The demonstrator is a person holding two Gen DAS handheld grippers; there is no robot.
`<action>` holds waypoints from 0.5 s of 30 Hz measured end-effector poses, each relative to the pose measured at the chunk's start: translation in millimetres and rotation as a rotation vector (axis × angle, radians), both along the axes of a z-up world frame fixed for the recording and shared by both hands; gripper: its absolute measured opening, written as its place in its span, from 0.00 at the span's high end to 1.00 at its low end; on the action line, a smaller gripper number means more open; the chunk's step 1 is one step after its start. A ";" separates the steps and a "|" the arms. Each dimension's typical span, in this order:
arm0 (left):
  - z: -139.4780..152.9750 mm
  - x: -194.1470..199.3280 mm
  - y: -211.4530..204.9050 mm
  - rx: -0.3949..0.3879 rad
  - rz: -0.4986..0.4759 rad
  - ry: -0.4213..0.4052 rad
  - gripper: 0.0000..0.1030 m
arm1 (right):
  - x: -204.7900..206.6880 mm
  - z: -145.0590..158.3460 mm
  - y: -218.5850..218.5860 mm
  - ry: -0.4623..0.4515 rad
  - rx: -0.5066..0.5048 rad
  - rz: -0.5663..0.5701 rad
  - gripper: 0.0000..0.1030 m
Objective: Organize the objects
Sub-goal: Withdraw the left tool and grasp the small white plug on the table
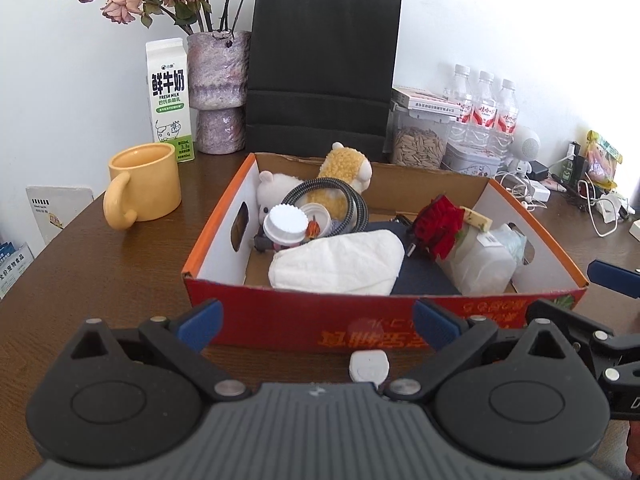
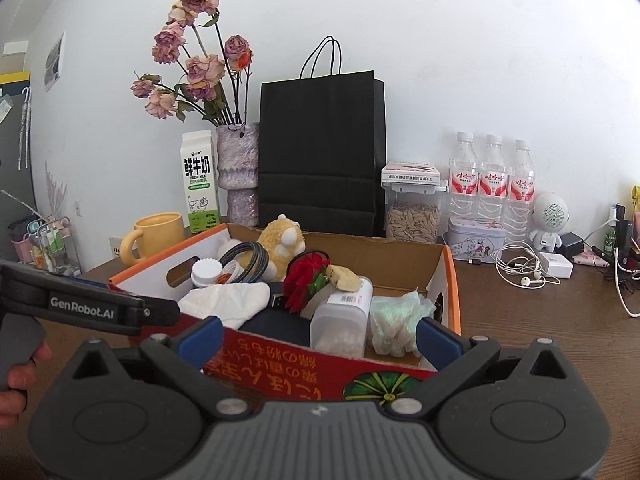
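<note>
A red cardboard box (image 1: 384, 312) with orange rims sits open on the dark wooden surface (image 1: 120, 264), near its front edge and directly ahead of both tools. Inside lie a folded white cloth (image 1: 340, 262), a red rose (image 1: 438, 220) resting against a frosted plastic container (image 1: 480, 264), a white-capped bottle (image 1: 286, 222), a coiled braided cable (image 1: 328, 196) and two plush toys, one white (image 1: 268, 190) and one tan (image 1: 348, 168), pushed toward the far wall; a crumpled clear bag (image 2: 396, 320) fills the right-hand corner. A small white plug-like piece (image 1: 368, 366) lies on the surface just in front of the box. The left tool (image 1: 316, 326) hangs before the box's front wall with its blue-padded fingers spread wide and nothing between them. The right tool (image 2: 318, 338) is likewise spread, its fingers straddling the near right corner of the box without clearly touching it. To the left of the box stands a yellow mug (image 1: 140, 188), behind it a milk carton (image 1: 170, 100) and a purple vase (image 1: 218, 88) of dried roses, then a black paper bag (image 1: 324, 68). To the right are a jar of seeds (image 1: 418, 144), three water bottles (image 1: 484, 108), a tin (image 2: 474, 238), a small white robot-shaped speaker (image 2: 550, 218) and tangled white earphones (image 2: 520, 270).
</note>
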State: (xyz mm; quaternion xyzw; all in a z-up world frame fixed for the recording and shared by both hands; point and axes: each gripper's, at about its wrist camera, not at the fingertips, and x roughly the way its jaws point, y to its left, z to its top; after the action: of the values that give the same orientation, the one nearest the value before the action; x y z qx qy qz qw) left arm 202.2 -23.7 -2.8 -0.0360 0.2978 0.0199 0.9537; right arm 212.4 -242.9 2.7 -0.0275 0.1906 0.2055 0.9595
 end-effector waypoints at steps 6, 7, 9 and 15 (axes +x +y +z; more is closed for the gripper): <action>-13.2 -10.5 -8.2 0.027 -0.025 0.061 0.00 | -11.4 -8.6 -6.7 0.032 -0.015 0.002 0.00; -16.4 -10.6 -9.9 0.031 -0.028 0.072 0.00 | -12.9 -9.6 -8.0 0.035 -0.019 0.000 0.00; -21.8 -8.6 -13.6 0.037 -0.031 0.092 0.00 | -15.9 -10.7 -12.0 0.036 -0.026 -0.009 0.00; -35.9 6.0 -26.3 0.056 -0.019 0.135 0.07 | -19.4 -14.7 -25.8 0.050 -0.011 -0.038 0.00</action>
State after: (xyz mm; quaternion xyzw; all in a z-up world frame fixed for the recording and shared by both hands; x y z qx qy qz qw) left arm 208.3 -50.0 -38.7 -0.0052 0.3610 0.0214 0.9323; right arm 193.0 -268.7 -12.1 -0.0240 0.2162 0.1869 0.9580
